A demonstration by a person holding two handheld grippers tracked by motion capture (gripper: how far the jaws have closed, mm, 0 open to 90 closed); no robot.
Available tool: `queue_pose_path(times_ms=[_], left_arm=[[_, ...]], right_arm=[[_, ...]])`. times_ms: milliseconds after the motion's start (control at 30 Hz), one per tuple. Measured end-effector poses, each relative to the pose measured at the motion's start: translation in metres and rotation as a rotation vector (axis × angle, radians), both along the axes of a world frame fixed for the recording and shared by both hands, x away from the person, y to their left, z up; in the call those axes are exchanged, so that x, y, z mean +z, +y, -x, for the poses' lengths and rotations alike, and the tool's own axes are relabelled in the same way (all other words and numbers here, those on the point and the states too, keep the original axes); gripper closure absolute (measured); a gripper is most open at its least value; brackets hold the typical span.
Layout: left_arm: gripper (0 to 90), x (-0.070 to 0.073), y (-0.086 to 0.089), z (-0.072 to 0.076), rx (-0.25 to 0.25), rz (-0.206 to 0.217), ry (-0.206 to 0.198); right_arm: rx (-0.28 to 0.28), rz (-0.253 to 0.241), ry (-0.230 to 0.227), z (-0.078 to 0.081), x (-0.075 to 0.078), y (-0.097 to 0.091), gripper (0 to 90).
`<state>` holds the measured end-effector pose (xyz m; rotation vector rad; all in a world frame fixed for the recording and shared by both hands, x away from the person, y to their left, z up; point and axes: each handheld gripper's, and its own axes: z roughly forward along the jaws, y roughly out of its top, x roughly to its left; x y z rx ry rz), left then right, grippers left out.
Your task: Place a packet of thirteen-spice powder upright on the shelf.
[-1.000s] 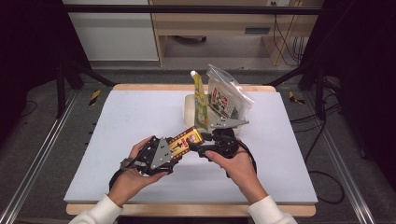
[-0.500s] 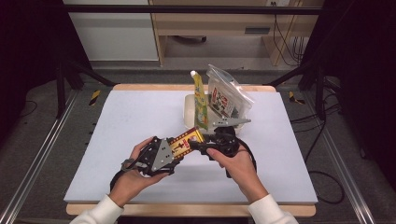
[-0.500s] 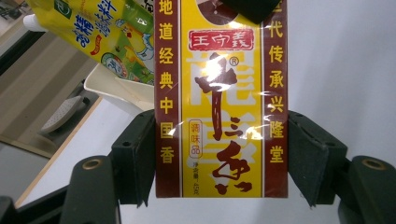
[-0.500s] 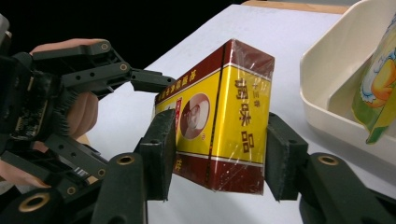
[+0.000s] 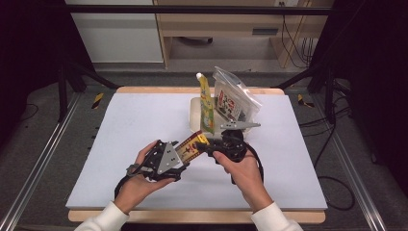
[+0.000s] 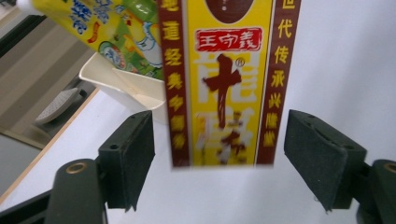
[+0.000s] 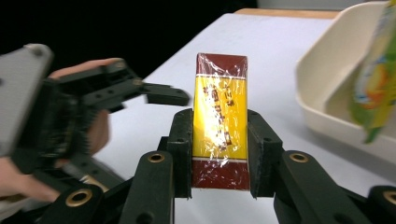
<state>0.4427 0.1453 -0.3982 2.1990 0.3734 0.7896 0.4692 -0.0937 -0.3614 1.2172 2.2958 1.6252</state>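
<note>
A yellow and maroon box (image 5: 191, 145) wrapped in clear film hangs above the white table between my two grippers. In the right gripper view the box (image 7: 220, 116) stands between the pads of my right gripper (image 7: 220, 130). Those jaws have just been closing and now press on its two sides. In the left gripper view the other end of the box (image 6: 219, 93) lies between the jaws of my left gripper (image 6: 226, 140). They have just been opening, and a gap shows on each side. From above, the left gripper (image 5: 186, 153) and right gripper (image 5: 205, 147) face each other.
A cream tray (image 5: 195, 115) stands behind the grippers near the table's far edge. A yellow-green pouch (image 5: 206, 103) stands upright in it, and a clear bag of packets (image 5: 235, 101) leans beside that. The white table top (image 5: 120, 125) stretches to the left.
Both hands and the box keep the same place. Any jaw movement is too small to make out in the high view.
</note>
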Motion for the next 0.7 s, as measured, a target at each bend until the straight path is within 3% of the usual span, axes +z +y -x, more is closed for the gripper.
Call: queue_pose_path(times_ms=[133, 267, 367, 533, 700], left_arm=[[21.6, 0.0, 0.015, 0.002, 0.036, 0.034, 0.027], [19.1, -0.008, 0.037, 0.009, 0.1, 0.056, 0.071], [16.0, -0.017, 0.057, 0.015, 0.16, 0.047, 0.103], [12.1, -0.028, 0.091, 0.02, 0.262, 0.118, 0.159], [11.2, -0.035, 0.112, 0.023, 0.317, 0.137, 0.192]], right_arm=[[-0.058, 0.015, -0.04, 0.0, 0.003, -0.002, 67.7], [-0.107, 0.025, -0.076, 0.001, 0.009, -0.001, 67.7], [-0.142, 0.043, -0.11, 0.0, 0.014, 0.001, 67.7], [-0.184, 0.038, -0.135, -0.003, 0.022, 0.004, 67.6], [-0.222, 0.057, -0.171, -0.007, 0.03, 0.01, 67.6]])
